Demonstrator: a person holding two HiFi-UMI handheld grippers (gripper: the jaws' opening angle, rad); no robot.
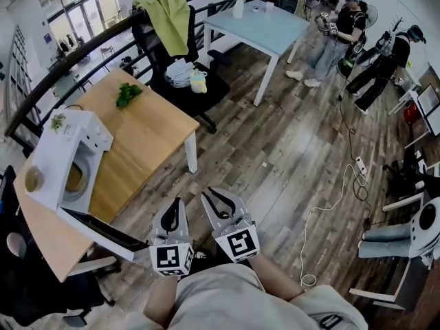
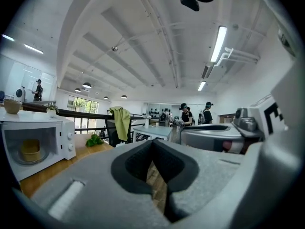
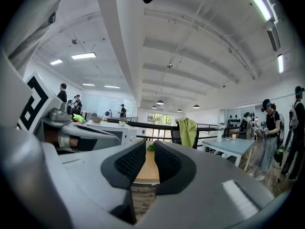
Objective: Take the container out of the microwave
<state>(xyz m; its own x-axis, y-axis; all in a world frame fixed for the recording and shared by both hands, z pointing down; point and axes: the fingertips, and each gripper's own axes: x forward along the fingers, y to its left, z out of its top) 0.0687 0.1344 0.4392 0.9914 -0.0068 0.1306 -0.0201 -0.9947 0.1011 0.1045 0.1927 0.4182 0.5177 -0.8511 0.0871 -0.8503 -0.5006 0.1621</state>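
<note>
table [image 1: 151, 126] is carrying the open microwave [image 1: 55, 157], container [image 2: 31, 149] showing inside; left gripper [image 1: 175, 205] is hanging clenched empty, right gripper [image 1: 221, 199] slightly parted, both away.

Microwave [image 1: 51, 150] mouth is open onto bare desk [image 1: 148, 129], nothing standing in front of it. Door [image 1: 103, 231] is swung wide on the near side, free edge close to left claw [image 1: 176, 203], and walls the lane there. Greens [image 1: 127, 93] are well off at the far desk end, clear of the lane. Room round the container [image 1: 74, 177] in the cavity looks tight, but it's too small to tell.
</note>
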